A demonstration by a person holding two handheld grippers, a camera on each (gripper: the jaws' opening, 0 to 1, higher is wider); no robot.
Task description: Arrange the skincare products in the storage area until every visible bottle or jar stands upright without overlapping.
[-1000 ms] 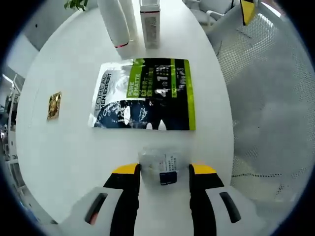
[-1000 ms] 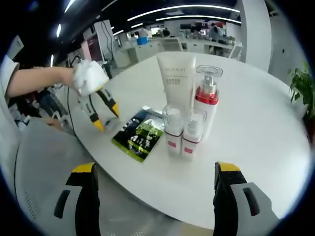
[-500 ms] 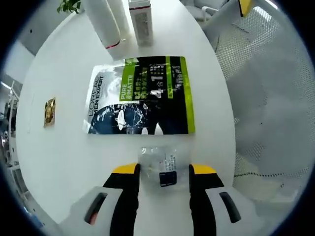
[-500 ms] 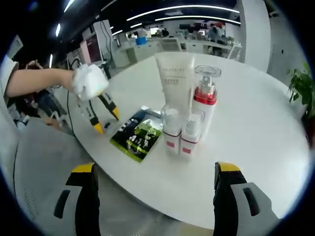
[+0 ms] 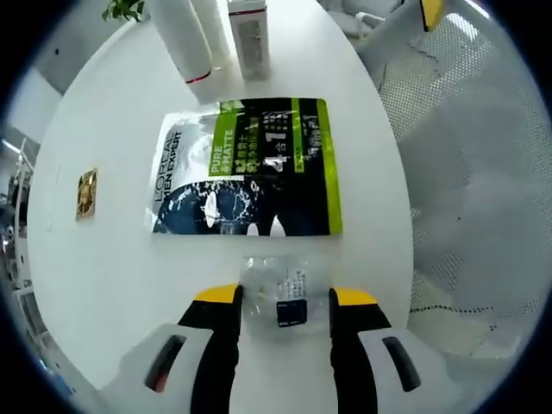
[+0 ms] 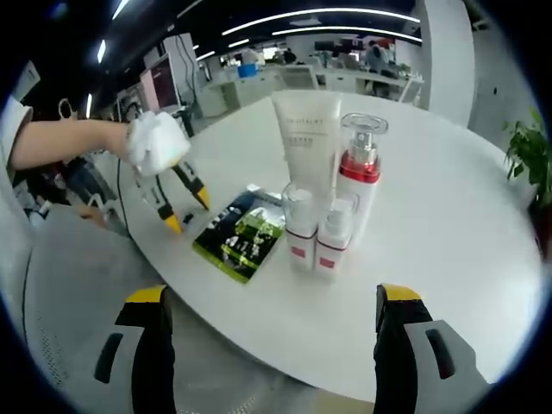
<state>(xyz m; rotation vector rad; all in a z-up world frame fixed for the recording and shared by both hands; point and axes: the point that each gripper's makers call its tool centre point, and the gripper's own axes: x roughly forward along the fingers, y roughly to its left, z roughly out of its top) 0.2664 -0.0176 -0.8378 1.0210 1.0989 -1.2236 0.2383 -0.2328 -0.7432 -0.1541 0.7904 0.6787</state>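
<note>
Right tool (image 6: pixel 269 345) jaws wide apart; four bottles (image 6: pixel 323 194) upright, clustered; sachet (image 6: pixel 241 235) flat beside them.

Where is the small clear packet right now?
In the left gripper view, the clear packet lies on the white table between the left gripper's yellow tips, just below the green sachet.

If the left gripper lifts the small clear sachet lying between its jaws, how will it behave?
The clear sachet looks thin and crinkled, so it will probably flop and weigh little. Its glossy film may slip between the left gripper jaws. Lying flat on the white table, it seems hard to get under.
</note>
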